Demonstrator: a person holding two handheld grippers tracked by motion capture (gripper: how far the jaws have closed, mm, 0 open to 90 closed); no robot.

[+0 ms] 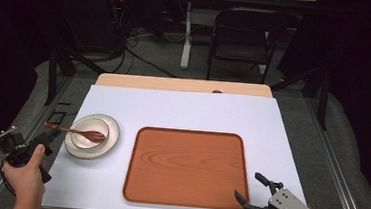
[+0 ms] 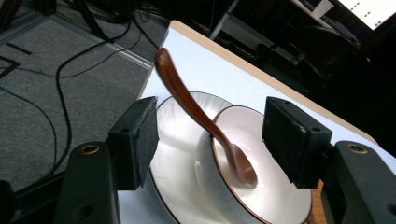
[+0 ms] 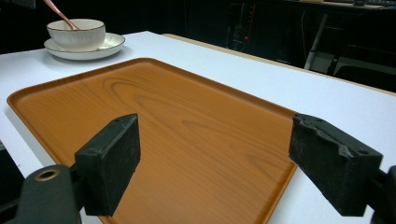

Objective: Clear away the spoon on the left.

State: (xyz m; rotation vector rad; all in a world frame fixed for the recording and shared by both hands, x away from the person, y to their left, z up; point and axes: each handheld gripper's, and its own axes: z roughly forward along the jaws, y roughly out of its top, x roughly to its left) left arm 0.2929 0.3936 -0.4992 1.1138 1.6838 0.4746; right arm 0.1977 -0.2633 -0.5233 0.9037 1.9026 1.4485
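Spoon (image 2: 205, 122) rests in bowl (image 2: 275, 196); left gripper (image 2: 210, 140) and right gripper (image 3: 233, 163) jaws apart

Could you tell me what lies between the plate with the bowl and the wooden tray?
Nothing: in the high view, a bare strip of white table separates the plate from the tray.

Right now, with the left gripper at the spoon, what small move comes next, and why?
Probably ease the left gripper forward a little, then close. Its fingers are open on either side of the spoon handle, which leans out of the bowl on the plate, untouched as yet.
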